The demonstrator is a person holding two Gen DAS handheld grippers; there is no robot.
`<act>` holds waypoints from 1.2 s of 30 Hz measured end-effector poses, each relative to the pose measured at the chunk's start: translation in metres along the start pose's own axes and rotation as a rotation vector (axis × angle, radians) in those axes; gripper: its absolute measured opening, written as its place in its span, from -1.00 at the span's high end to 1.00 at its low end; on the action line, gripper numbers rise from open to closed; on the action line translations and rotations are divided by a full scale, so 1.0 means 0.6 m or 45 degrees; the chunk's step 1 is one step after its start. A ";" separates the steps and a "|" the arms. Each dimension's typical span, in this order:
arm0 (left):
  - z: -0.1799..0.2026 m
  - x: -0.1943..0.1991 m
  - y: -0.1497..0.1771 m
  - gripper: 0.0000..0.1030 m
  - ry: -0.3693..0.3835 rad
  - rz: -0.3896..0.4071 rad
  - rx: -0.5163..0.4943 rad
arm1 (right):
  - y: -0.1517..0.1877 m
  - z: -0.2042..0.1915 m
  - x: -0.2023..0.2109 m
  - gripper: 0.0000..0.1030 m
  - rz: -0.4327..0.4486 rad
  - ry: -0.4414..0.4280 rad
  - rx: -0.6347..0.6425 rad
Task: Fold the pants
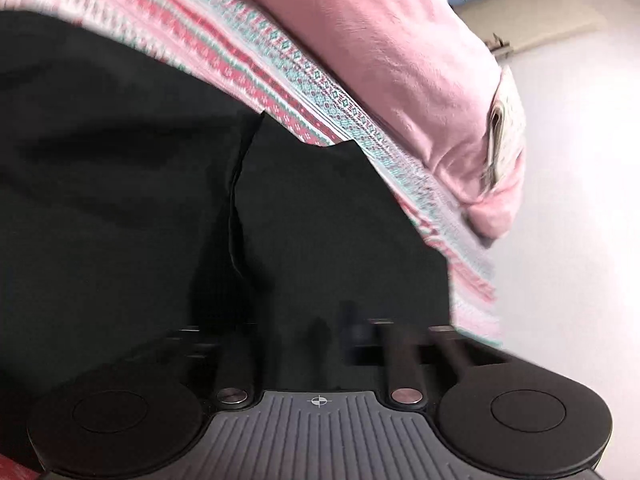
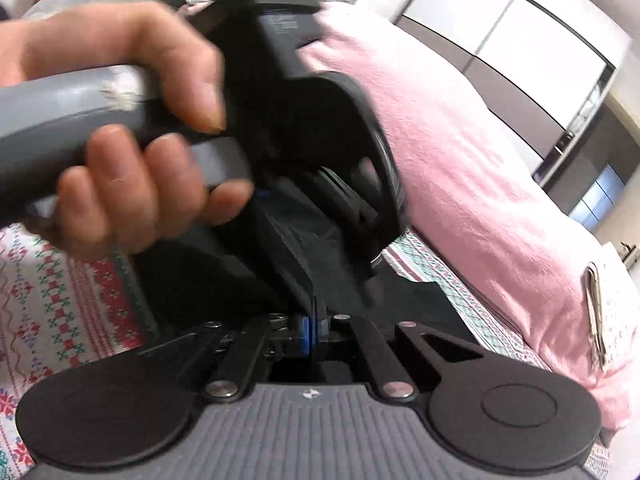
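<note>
Patterned bedspread [image 1: 320, 92], pink blanket [image 1: 392, 60], white wall [image 1: 580, 160]

Clearance, left wrist view: black fabric pants [image 1: 140, 168] cover near and left area; raised crease runs through centre. Far side blocked by bulky pink fleece blanket [image 1: 380, 60], lying along patterned red-and-teal woven bedspread [image 1: 304, 92]. Open passage at right: pale bare floor [image 1: 580, 200].

Right wrist view: person's hand [image 2: 128, 184] on grey-handled black gripper [image 2: 360, 264] stands directly ahead, close in front; no straight path fwd. Bedspread free at near left.
</note>
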State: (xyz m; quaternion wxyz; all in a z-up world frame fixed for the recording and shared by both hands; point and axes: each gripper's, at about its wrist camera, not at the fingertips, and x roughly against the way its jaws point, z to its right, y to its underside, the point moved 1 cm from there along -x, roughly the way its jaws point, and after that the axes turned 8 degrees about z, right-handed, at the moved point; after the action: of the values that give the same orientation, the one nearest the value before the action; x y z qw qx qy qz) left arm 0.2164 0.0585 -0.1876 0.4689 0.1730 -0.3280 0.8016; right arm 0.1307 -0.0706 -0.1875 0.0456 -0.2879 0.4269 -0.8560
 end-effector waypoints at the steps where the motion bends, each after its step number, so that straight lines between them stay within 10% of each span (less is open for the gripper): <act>1: 0.003 0.000 0.001 0.99 -0.028 0.006 -0.035 | 0.000 -0.007 0.000 0.99 0.004 -0.004 0.023; 13: -0.054 0.119 -0.045 0.99 -0.323 0.215 -0.200 | 0.009 0.048 0.007 0.30 -0.068 -0.252 -0.196; 28: -0.169 0.235 -0.083 0.82 -0.561 0.326 -0.216 | 0.023 0.065 -0.008 0.20 -0.211 -0.282 -0.302; 36: -0.170 0.289 -0.094 0.54 -0.605 0.412 -0.205 | 0.061 0.190 0.029 0.09 -0.217 -0.573 -0.682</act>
State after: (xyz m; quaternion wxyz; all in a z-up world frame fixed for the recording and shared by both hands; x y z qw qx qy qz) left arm 0.1815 0.2590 -0.1394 0.2575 0.2635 -0.5143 0.7744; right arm 0.1707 -0.1797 -0.1537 -0.0100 -0.5054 0.5900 -0.6296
